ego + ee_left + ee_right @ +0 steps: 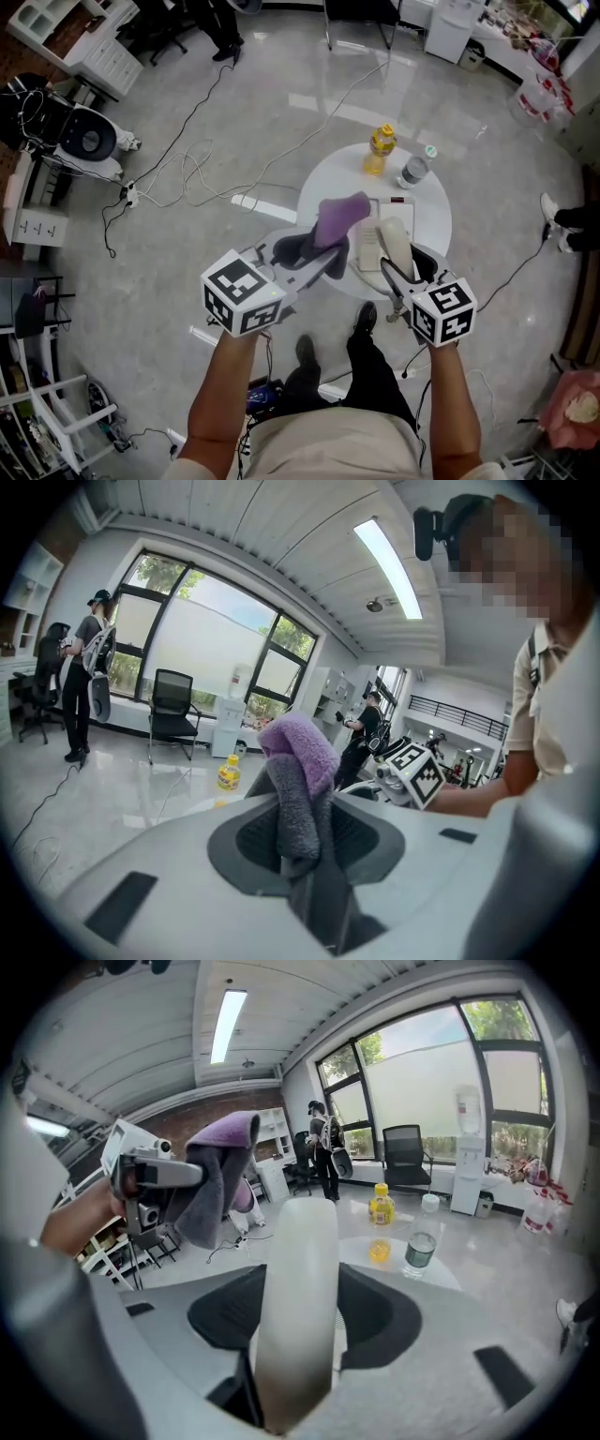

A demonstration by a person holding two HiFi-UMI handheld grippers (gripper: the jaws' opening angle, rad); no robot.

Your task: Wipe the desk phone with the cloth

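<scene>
My left gripper is shut on a purple and grey cloth, which stands bunched up out of its jaws over the round white table. My right gripper is shut on the white phone handset, held lifted beside the cloth. The phone base lies on the table under both grippers, partly hidden by them. In the right gripper view the left gripper and the cloth show at upper left, apart from the handset.
A yellow bottle and a clear water bottle stand at the table's far side. Cables trail over the floor to the left. People stand by the windows, and an office chair is nearby.
</scene>
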